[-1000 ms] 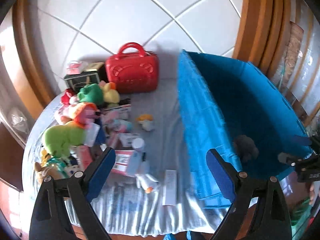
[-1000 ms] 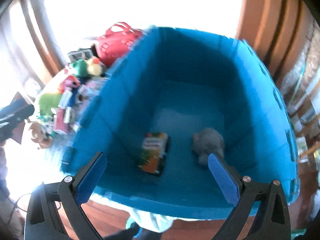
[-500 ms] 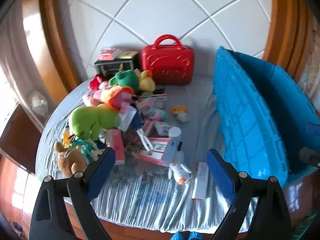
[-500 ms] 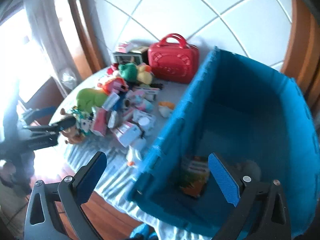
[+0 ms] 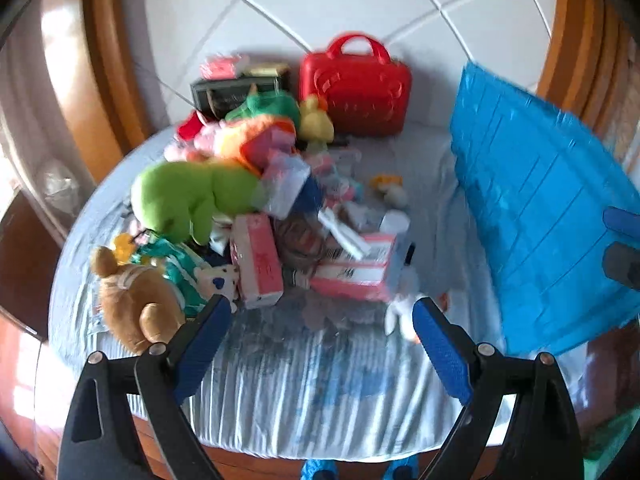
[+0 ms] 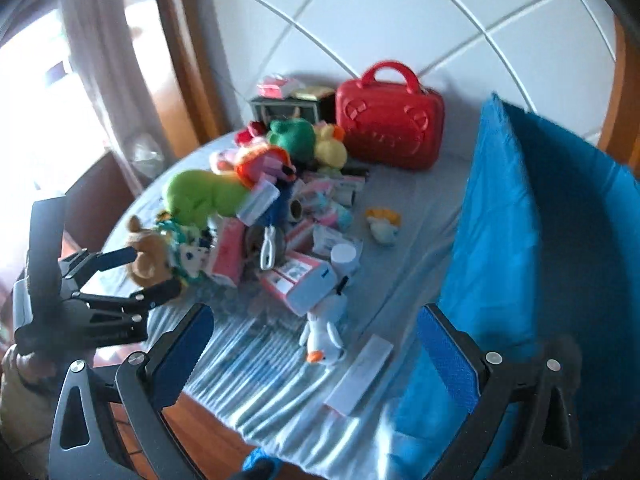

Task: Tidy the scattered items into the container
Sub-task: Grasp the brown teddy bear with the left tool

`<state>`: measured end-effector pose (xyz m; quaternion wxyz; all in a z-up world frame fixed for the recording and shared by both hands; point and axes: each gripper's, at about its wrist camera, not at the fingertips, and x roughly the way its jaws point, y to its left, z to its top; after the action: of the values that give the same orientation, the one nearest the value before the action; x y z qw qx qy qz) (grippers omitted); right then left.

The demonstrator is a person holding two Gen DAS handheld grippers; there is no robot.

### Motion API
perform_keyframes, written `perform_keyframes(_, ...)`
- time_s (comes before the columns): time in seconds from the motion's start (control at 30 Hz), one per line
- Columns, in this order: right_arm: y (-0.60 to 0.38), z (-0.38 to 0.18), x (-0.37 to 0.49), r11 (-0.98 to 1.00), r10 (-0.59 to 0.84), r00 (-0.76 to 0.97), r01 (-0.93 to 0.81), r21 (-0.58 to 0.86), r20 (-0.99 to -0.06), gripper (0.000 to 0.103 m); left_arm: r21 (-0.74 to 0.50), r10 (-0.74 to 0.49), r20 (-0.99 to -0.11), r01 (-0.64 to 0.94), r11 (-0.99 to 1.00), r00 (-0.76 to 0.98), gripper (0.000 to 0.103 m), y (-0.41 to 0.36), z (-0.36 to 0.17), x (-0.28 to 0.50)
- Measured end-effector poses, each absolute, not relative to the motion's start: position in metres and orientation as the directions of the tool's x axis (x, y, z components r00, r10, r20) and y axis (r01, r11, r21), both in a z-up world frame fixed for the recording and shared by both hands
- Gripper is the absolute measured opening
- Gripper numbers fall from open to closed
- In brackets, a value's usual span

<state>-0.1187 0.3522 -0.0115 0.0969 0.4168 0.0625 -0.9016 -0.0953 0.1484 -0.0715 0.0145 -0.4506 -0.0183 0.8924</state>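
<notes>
1. Both your grippers stand wide open and empty. The left gripper [image 5: 322, 330] hangs over the near edge of the desk [image 5: 312, 392], low centre of its frame; the right gripper [image 6: 312, 344] sits low centre of its own.

2. The scattered pile lies up-frame of both, toward the tiled wall. The blue container [image 6: 532, 240] stands at the right edge in both views, its open mouth showing in the right wrist view.

3. Key relation: just above and between your left gripper's pads lies the pink box [image 5: 256, 260], long axis running up-frame, almost in line with the fingers. The brown plush bear [image 5: 132, 300] sits touching-close to the left pad; a flatter pink carton [image 5: 356, 268] lies near the right pad.

4. Your right gripper is nearer the container. The white plush duck [image 6: 326, 332] lies just above its open span, long axis up-frame, and a white strip box [image 6: 360, 376] lies slanted beside it, close to the container wall.

5. Room to move: striped cloth is bare along the near edge. Further up, the items are heaped and touching, so I'd expect neighbours to drag along.

6. Mind the container's left wall on any carry across.
</notes>
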Motion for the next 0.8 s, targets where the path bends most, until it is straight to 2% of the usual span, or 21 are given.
perform_keyframes(0.07,0.331,-0.031,-0.125,-0.98,-0.047,-0.646,0.179,-0.091,-0.762,0.103,-0.065,0.06,-0.824,-0.011,-0.998,-0.564,0.093,0.134,-0.093,-0.108)
perform_keyframes(0.17,0.313,-0.051,-0.132,-0.986,-0.06,-0.639,0.156,-0.053,-0.767,0.103,-0.075,0.06,-0.843,0.006,-0.997,-0.535,0.093,0.115,-0.118,-0.122)
perform_keyframes(0.3,0.299,-0.077,-0.137,-0.99,-0.014,-0.653,0.114,-0.08,-0.757,0.1,-0.061,0.056,-0.848,-0.007,-0.998,-0.526,0.093,0.111,-0.138,-0.125)
perform_keyframes(0.33,0.299,-0.085,-0.139,-0.992,-0.012,-0.645,0.106,-0.074,-0.764,0.09,-0.056,0.052,-0.848,-0.009,-0.998,-0.528,0.089,0.112,-0.143,-0.124)
perform_keyframes(0.37,0.299,-0.096,-0.141,-0.993,-0.016,-0.633,0.098,-0.06,-0.774,0.078,-0.054,0.049,-0.849,-0.005,-0.999,-0.526,0.077,0.111,-0.148,-0.123)
perform_keyframes(0.43,0.301,-0.116,-0.146,-0.996,-0.036,-0.599,0.087,-0.021,-0.8,0.065,-0.073,0.058,-0.858,0.009,-0.997,-0.511,0.068,0.108,-0.158,-0.122)
perform_keyframes(0.47,0.303,-0.125,-0.147,-0.997,-0.043,-0.584,0.081,-0.005,-0.811,0.063,-0.087,0.065,-0.863,0.02,-0.996,-0.502,0.068,0.105,-0.164,-0.12)
perform_keyframes(0.6,0.313,-0.151,-0.148,-0.996,-0.065,-0.56,0.08,0.024,-0.826,0.063,-0.069,0.032,-0.868,0.056,-0.996,-0.496,0.068,0.096,-0.17,-0.103)
perform_keyframes(0.8,0.325,-0.173,-0.153,-0.992,-0.11,-0.536,0.114,0.057,-0.837,0.063,0.035,-0.126,-0.822,0.172,-0.985,-0.555,0.068,0.053,-0.146,-0.058)
